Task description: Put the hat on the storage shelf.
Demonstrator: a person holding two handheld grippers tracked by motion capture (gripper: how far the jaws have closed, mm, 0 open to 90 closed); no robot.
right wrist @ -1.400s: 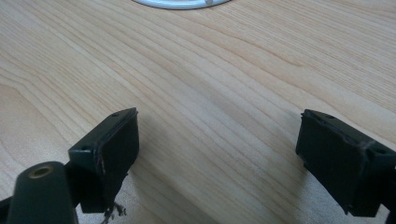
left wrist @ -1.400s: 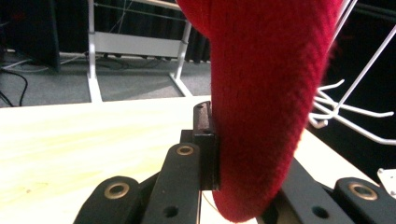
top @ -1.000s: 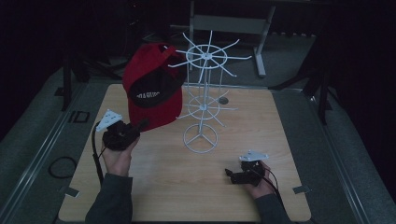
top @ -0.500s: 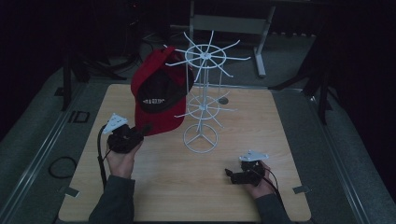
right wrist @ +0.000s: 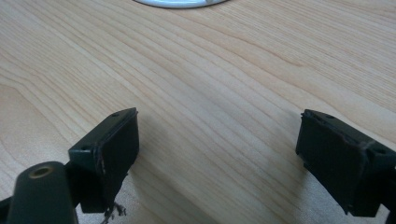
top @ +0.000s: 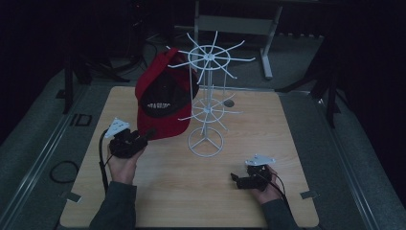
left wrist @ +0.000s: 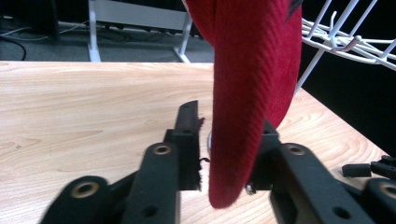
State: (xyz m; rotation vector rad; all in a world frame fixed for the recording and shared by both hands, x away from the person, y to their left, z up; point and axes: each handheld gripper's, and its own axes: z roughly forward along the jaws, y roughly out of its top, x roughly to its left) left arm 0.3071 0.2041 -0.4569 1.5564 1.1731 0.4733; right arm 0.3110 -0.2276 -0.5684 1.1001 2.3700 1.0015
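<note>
Cap has swung right since a second ago, now against the rack's upper spokes, left arm following | left gripper at table's 9 o'clock, jaws clamped on cap brim | right gripper at 5 o'clock, resting on the wood, jaws spread wide, holding nothing | cap hangs at rack's 10 o'clock.

The red cap (top cropped off) hides the right tong's face.
</note>
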